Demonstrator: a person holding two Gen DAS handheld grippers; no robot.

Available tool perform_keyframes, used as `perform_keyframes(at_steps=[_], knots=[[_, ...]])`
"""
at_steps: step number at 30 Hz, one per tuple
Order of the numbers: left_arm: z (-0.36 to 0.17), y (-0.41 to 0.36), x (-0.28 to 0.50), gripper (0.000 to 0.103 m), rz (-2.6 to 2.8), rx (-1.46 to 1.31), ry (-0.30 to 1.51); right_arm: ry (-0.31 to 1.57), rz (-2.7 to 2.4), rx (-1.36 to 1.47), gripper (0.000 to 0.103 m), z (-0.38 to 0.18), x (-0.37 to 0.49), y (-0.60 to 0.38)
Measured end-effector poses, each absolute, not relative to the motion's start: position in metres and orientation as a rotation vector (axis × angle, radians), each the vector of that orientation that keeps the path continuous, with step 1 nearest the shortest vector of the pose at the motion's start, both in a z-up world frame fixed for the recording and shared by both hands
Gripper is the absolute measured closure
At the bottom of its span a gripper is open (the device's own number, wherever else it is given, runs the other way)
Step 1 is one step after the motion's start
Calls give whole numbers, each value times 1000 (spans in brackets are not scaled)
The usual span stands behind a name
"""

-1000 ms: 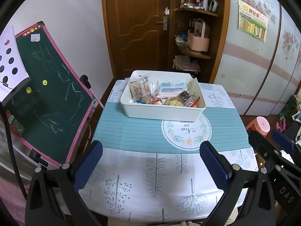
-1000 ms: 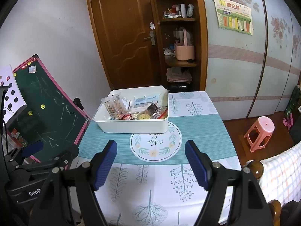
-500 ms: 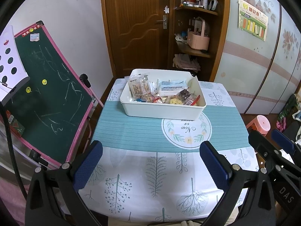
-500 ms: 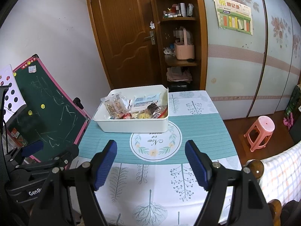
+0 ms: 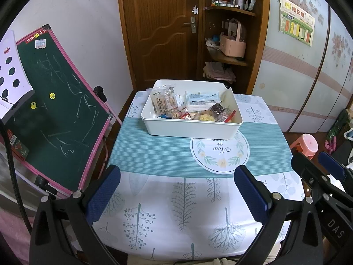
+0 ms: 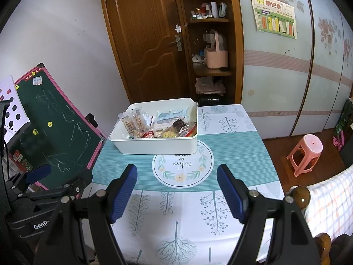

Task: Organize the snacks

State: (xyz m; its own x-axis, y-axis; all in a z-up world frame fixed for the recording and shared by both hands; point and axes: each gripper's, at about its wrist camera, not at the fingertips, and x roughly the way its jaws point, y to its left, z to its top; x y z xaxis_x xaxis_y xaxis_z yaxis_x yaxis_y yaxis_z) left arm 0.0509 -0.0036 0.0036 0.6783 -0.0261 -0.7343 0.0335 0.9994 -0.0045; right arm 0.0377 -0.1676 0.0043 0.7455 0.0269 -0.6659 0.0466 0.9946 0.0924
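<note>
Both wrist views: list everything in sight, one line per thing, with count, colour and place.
Storage bin: one, white, far half of table, holding the snacks.
Snack packets: several, mixed colours, inside bin.
Tablecloth: one, teal band with white tree print, covering table.
Chalkboard easel: one, green with pink frame, left of table.
Door: one, brown, behind table.
Caddy: one, pink, on shelf.
Stool: one, pink, floor right of table.
Left gripper: blue pads, open, over near edge.
Right gripper: blue pads, open, over near edge.
</note>
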Motion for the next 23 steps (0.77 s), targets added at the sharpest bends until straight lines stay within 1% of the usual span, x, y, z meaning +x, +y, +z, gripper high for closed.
perform_keyframes(at_steps=[23], knots=[[-7,6,52,0,-37,13,850,751,-16,107,28,-9,38,-164]])
